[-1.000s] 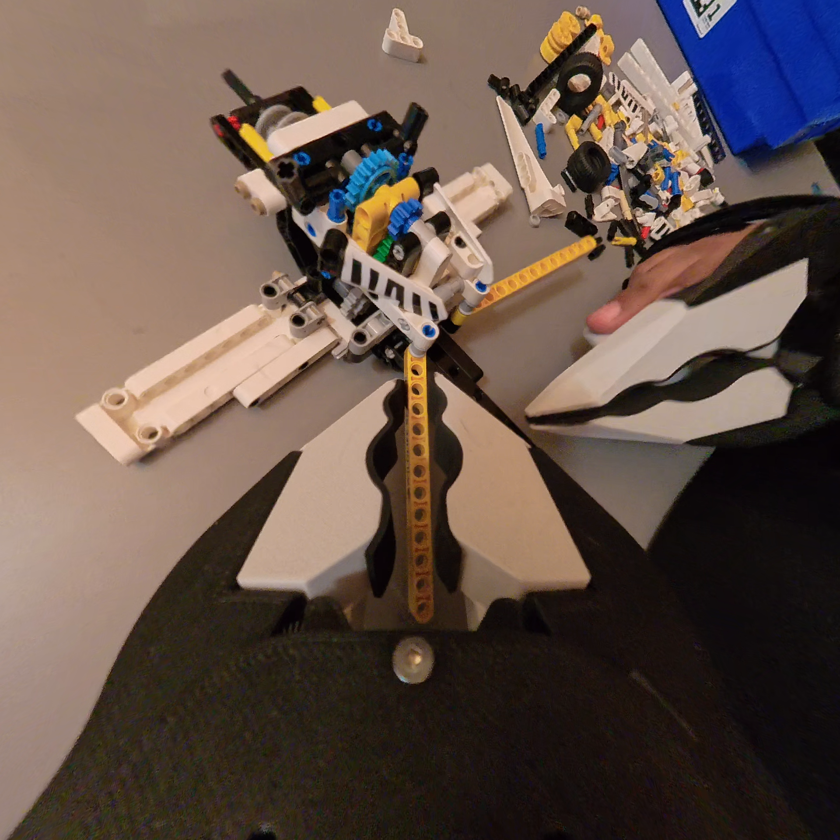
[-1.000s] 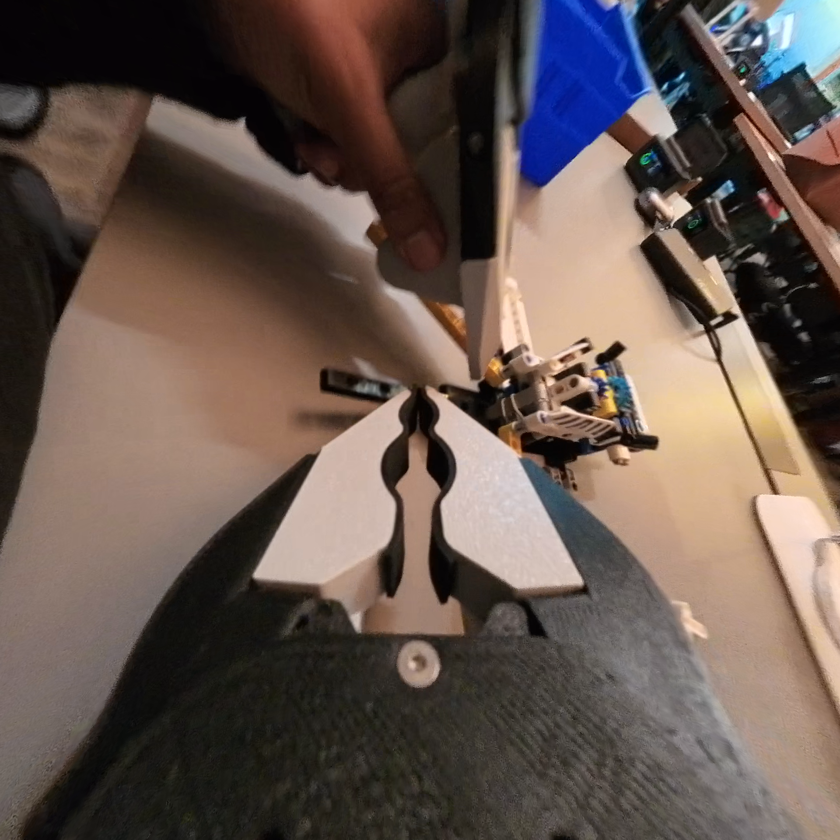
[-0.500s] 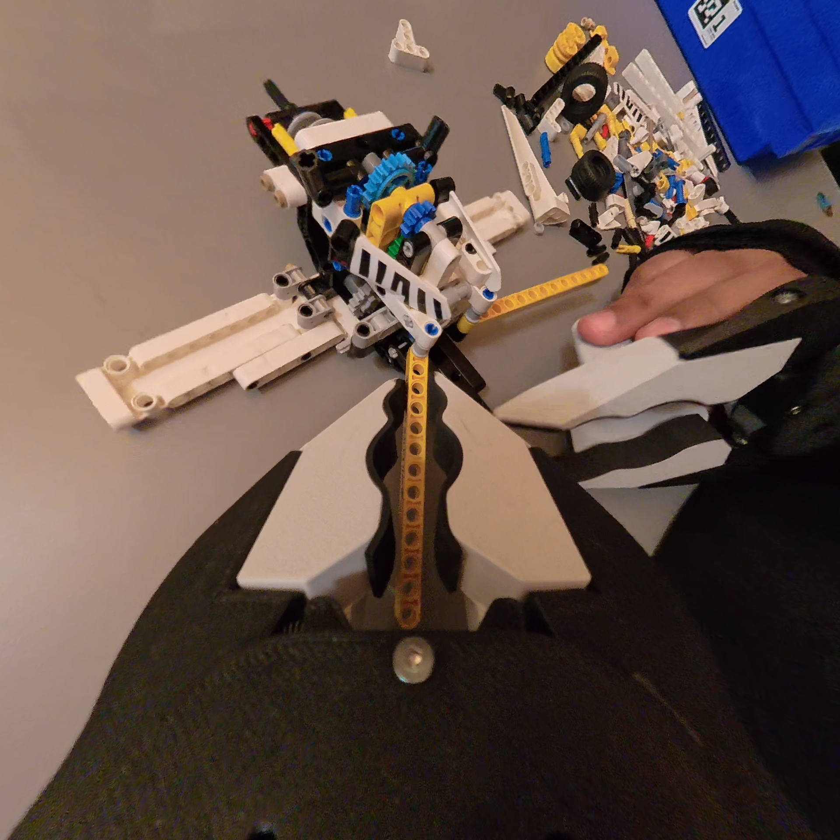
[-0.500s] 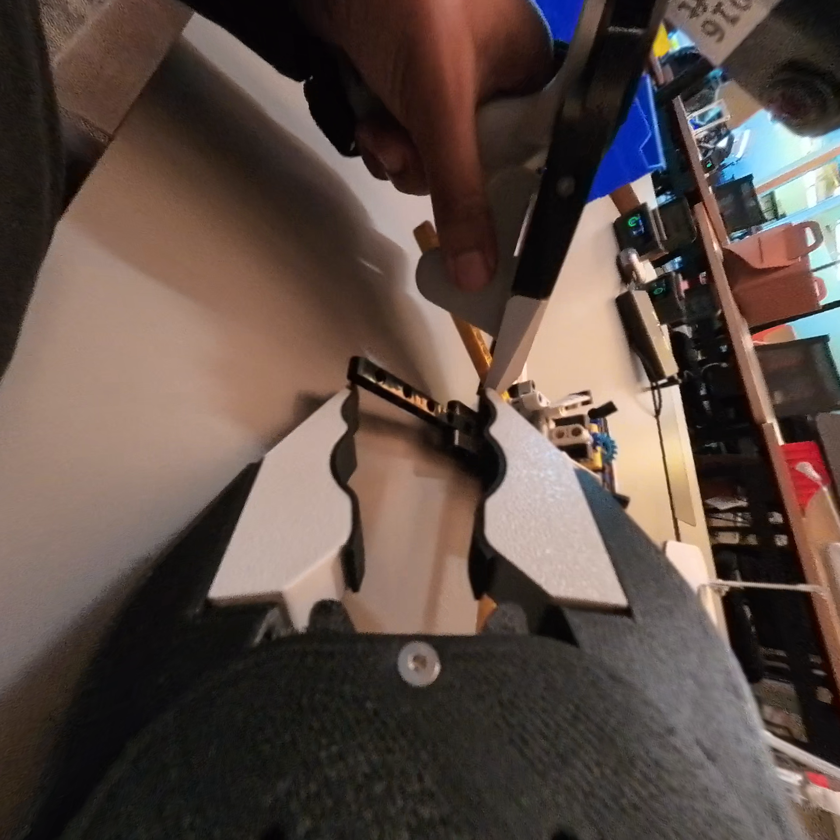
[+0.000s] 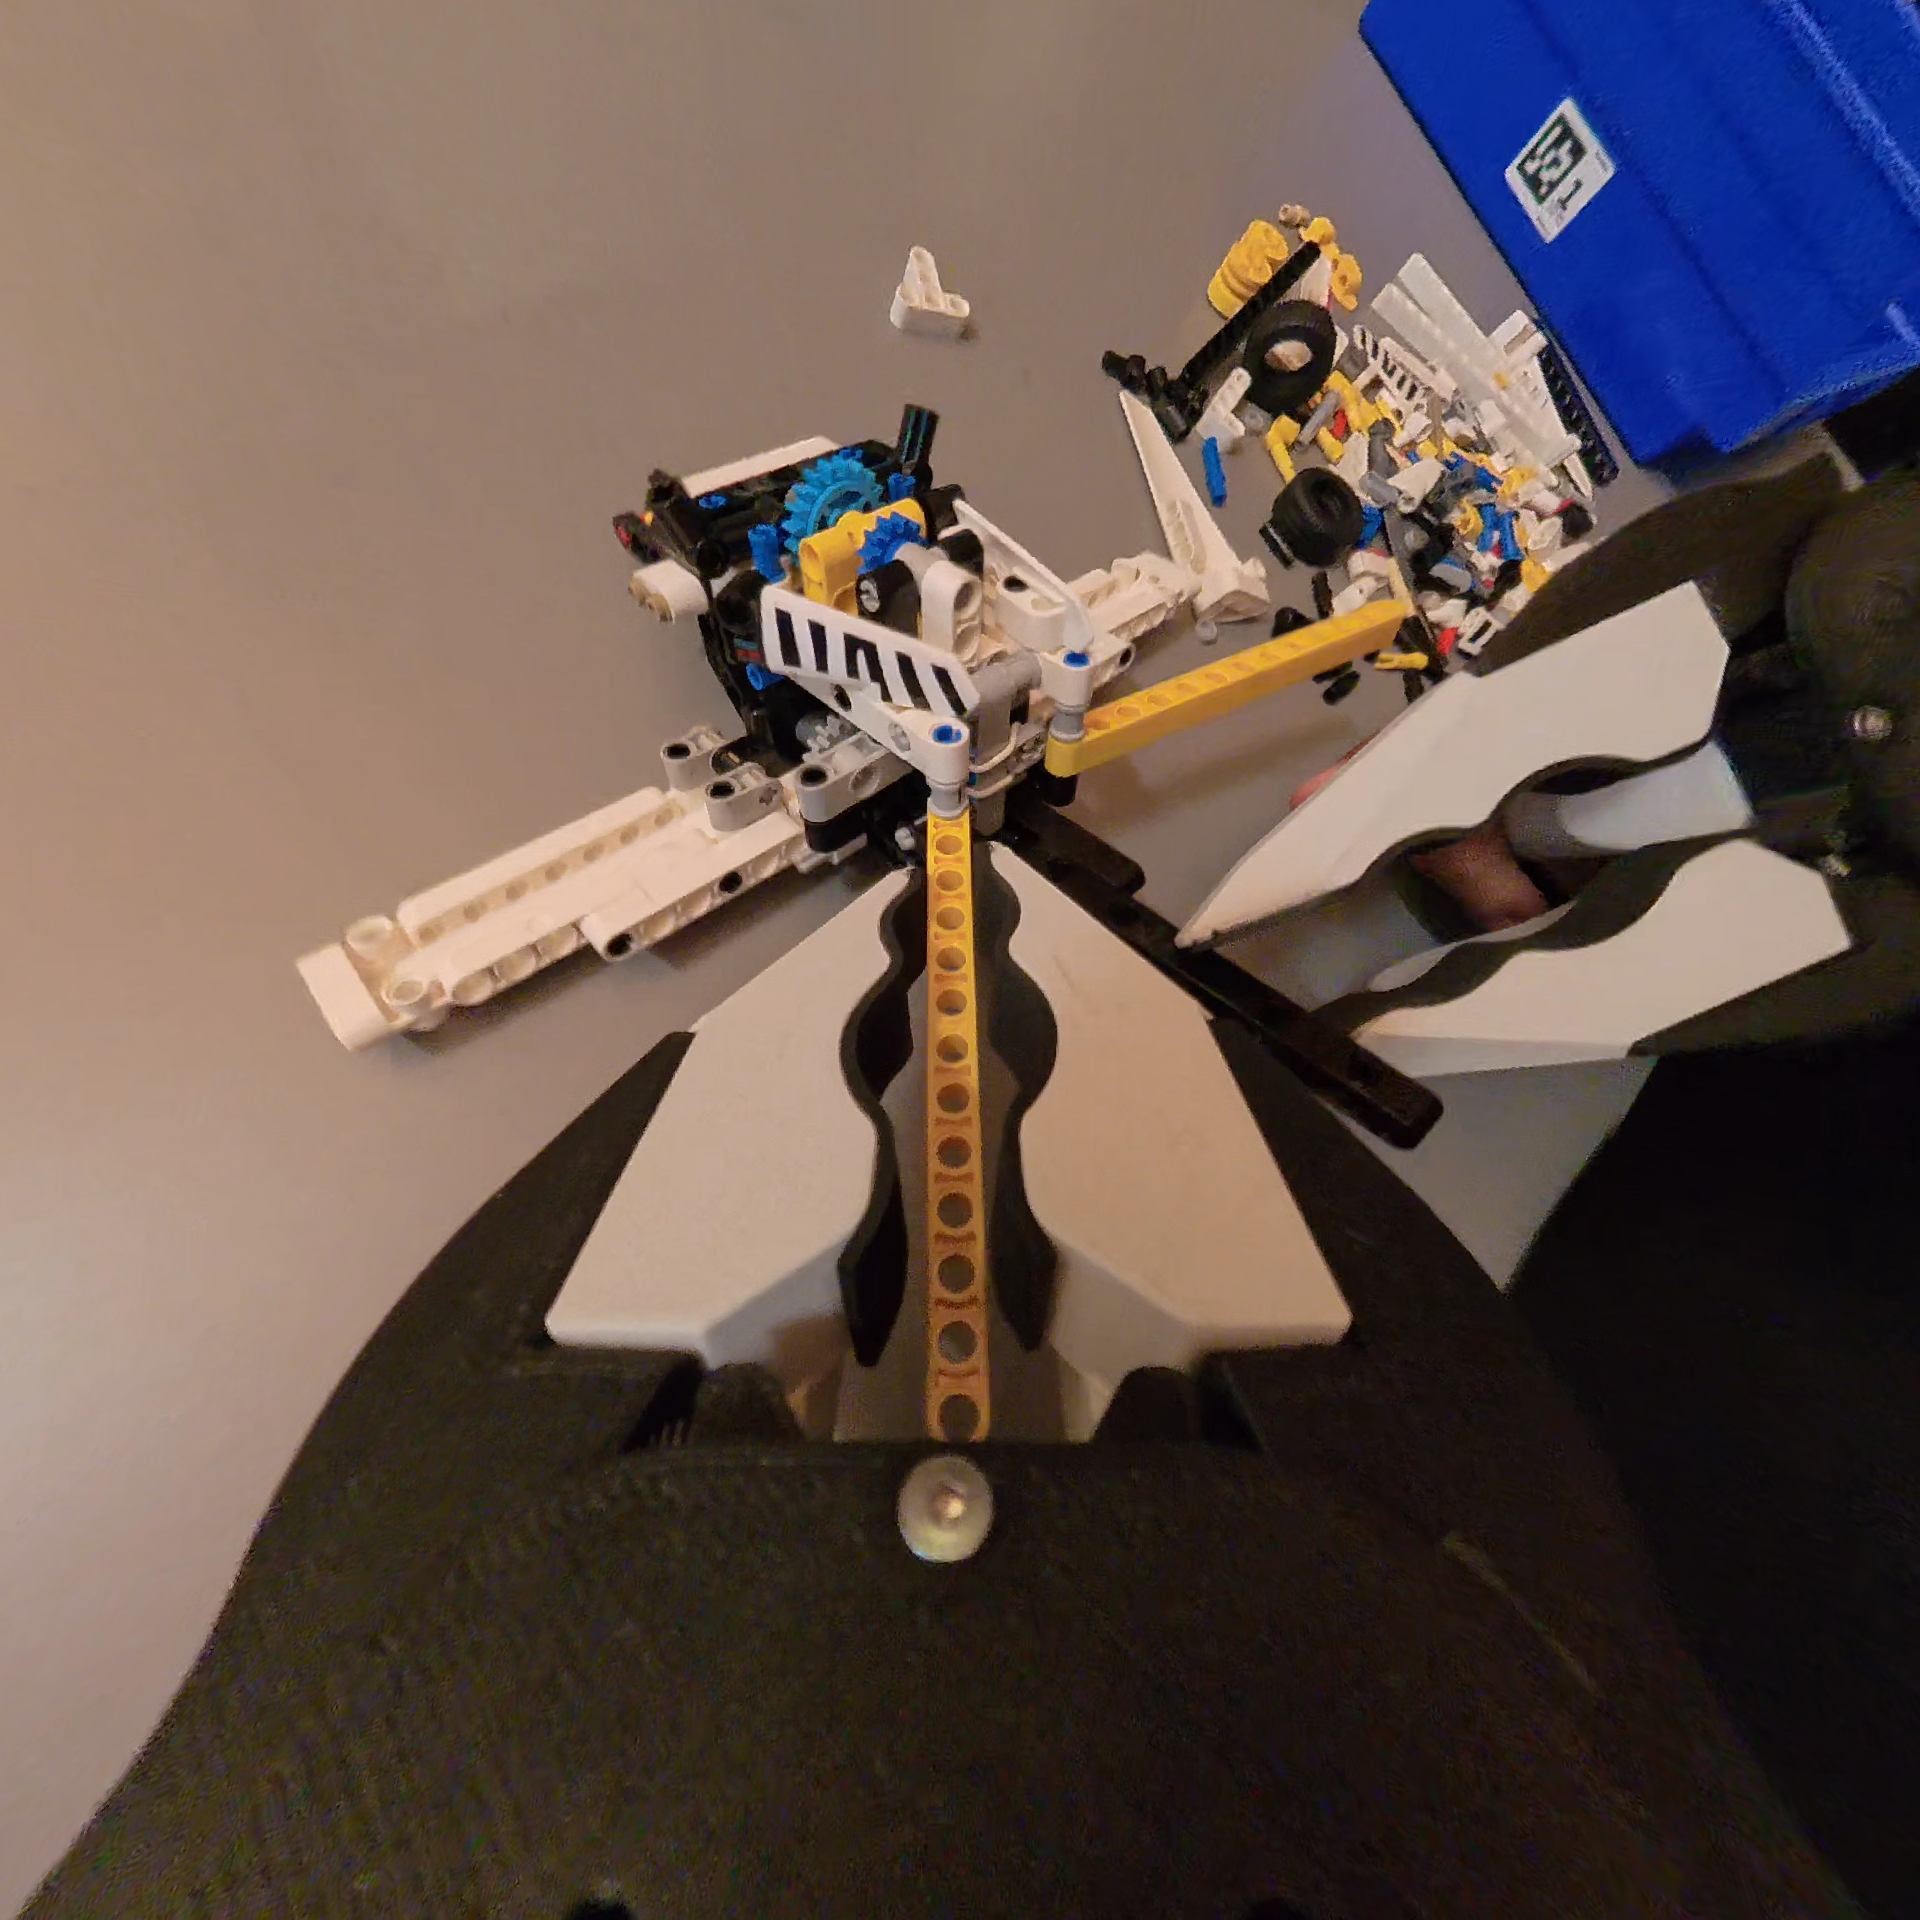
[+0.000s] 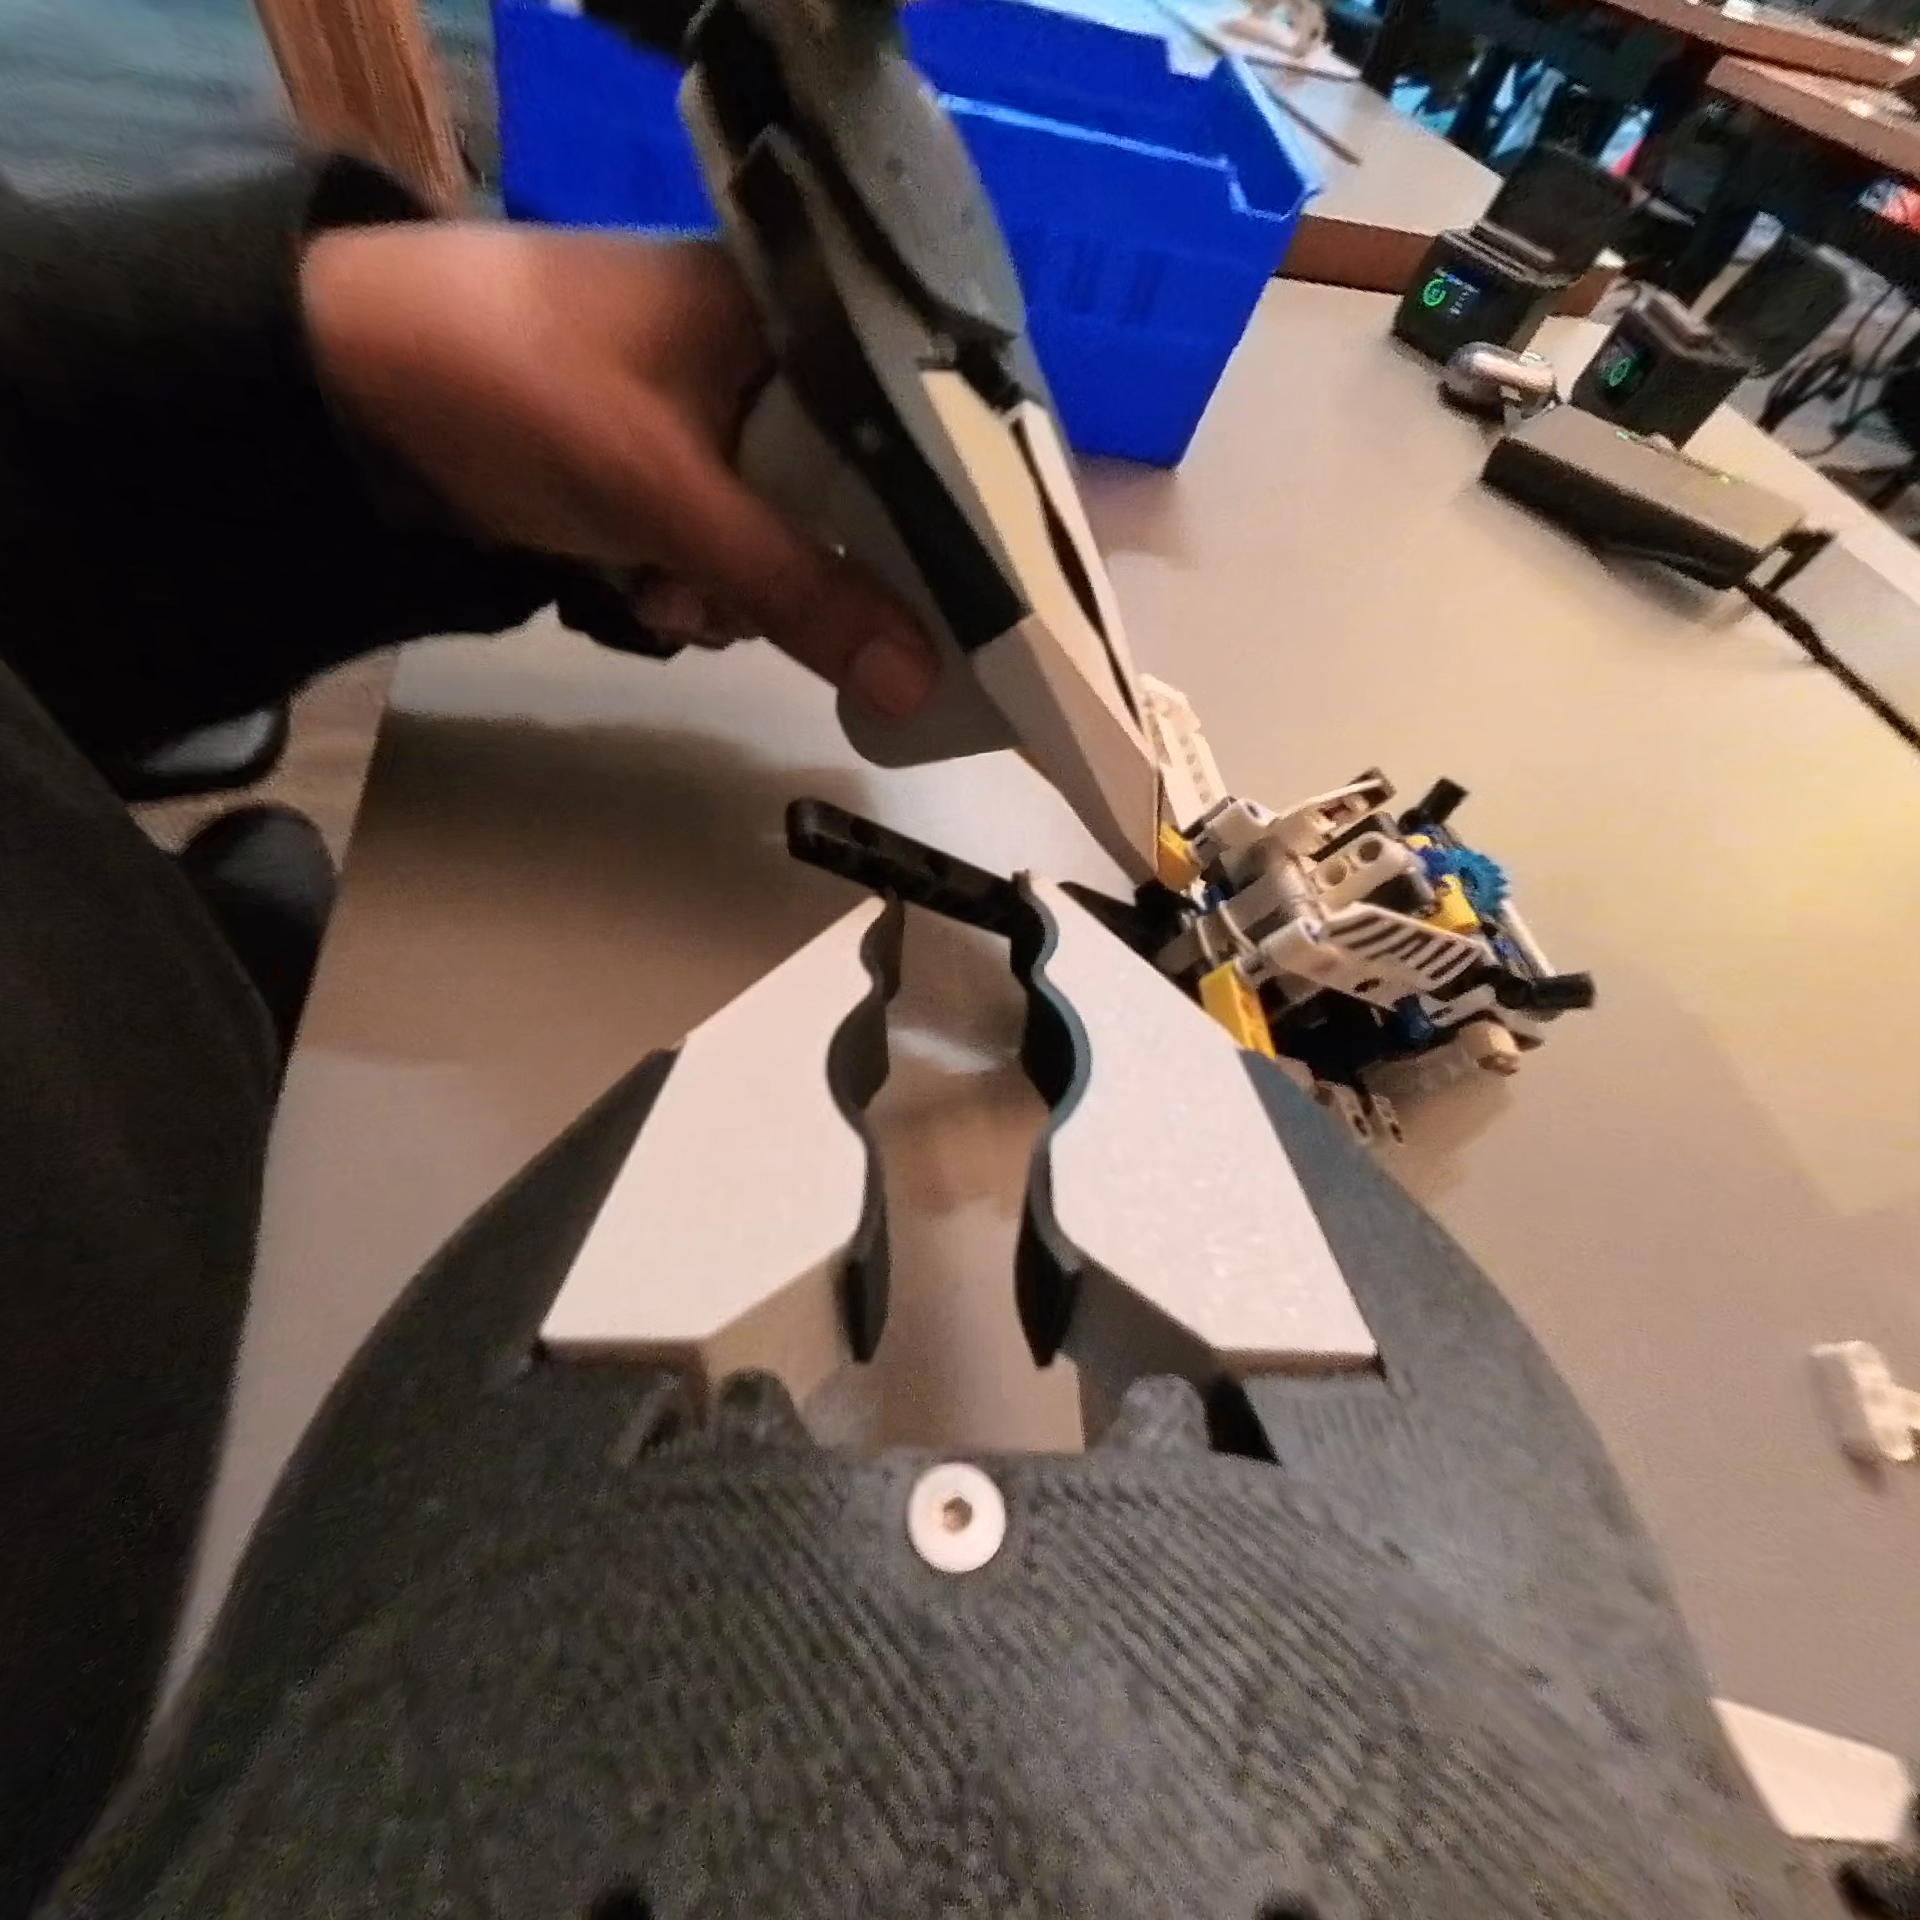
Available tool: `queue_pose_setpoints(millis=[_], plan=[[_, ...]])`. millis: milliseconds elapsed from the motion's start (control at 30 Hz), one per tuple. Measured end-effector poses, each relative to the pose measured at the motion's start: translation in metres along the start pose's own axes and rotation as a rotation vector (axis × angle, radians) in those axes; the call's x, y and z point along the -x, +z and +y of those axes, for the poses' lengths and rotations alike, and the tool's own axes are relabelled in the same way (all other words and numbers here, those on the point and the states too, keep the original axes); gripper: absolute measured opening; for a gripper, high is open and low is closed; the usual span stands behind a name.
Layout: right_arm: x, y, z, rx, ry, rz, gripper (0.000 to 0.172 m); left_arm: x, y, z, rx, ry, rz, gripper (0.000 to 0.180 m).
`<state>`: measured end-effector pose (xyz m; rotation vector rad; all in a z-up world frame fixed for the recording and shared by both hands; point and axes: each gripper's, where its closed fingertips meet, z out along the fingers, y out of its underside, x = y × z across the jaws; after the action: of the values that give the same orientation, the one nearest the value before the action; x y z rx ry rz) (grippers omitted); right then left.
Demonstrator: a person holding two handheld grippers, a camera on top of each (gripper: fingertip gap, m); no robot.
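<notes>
My left gripper point(image 5: 951, 873) is shut on a long yellow holed beam point(image 5: 954, 1091) that runs back between its pads. The beam's far end joins a white, black, yellow and blue brick model point(image 5: 862, 623) on the grey table. My right gripper point(image 6: 956, 904) is open with a clear gap between its pads. A black holed beam point(image 6: 862, 847) lies across its fingertips and runs out from under the model point(image 6: 1351, 935). I see no pad pressing on it. The left wrist view shows the right gripper point(image 5: 1278, 987) beside that black beam point(image 5: 1091, 868). The left gripper point(image 6: 1143, 862) shows in the right wrist view, tips at the model.
A second yellow beam point(image 5: 1226, 686) and a long white panel point(image 5: 520, 914) stick out of the model. A pile of loose parts point(image 5: 1403, 468) lies by a blue bin point(image 5: 1714, 208). A small white piece point(image 5: 928, 301) lies apart. Dark devices point(image 6: 1642, 499) stand at the far right. Some 5 cm of space lies between my two pairs of fingers.
My right gripper went from shut to wide open and has narrowed again, with the black beam across its tips. My left gripper kept its hold on the yellow beam; the model turned a little.
</notes>
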<state>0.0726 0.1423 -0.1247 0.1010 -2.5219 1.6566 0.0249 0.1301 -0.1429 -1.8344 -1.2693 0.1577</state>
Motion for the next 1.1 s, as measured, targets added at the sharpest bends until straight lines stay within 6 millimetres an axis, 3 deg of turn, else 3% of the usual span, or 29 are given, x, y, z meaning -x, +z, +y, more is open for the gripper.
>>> queue_pose_setpoints(millis=[300,700,833,967,1100], plan=[[-0.024,-0.025,-0.042,-0.189,0.185,-0.003,0.016,-0.011,-0.017,-0.025,-0.134,0.036,0.024,0.019],[-0.042,-0.043,-0.051,-0.277,0.26,0.037,0.016,-0.021,-0.045,-0.028,-0.284,-0.014,0.202,0.038],[-0.057,-0.054,-0.058,-0.324,0.327,0.052,0.015,-0.014,-0.057,-0.037,-0.364,0.026,0.17,0.052],[-0.072,-0.067,-0.07,-0.375,0.418,0.02,0.013,0.0,-0.053,-0.041,-0.384,0.066,0.055,0.066],[-0.081,-0.075,-0.079,-0.365,0.488,-0.033,0.011,0.005,-0.047,-0.048,-0.368,0.198,-0.06,0.069]])
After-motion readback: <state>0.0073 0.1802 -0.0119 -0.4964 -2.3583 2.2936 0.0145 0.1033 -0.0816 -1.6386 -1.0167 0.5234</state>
